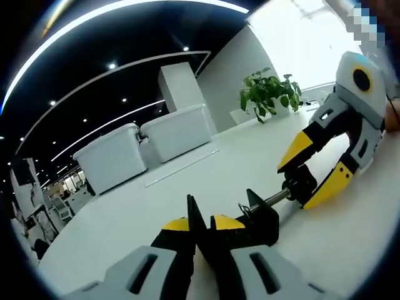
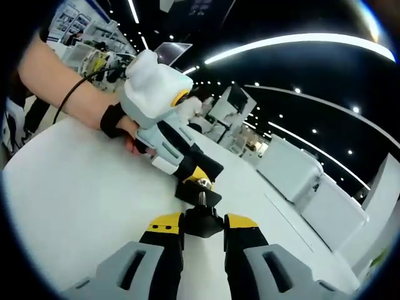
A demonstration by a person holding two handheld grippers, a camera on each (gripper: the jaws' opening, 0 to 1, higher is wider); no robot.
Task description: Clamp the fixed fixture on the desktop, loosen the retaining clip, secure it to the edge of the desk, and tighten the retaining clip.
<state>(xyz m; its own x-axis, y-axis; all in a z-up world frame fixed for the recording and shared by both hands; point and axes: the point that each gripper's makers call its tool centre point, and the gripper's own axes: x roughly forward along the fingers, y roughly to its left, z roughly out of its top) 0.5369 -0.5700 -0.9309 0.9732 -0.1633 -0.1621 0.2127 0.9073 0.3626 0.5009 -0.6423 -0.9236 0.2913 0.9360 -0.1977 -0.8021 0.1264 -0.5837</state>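
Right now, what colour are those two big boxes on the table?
White. The two big boxes are plain white with lids, clearest in the left gripper view.

On the surface we see the clamp fixture lying just ahead of the left gripper, its screw rod running on to the right gripper, whose fingers sit either side of the knob. Well beyond the fingers stand two bins, a plant to their right. In the right gripper view the knob sits between the fingers, the left gripper just beyond it.
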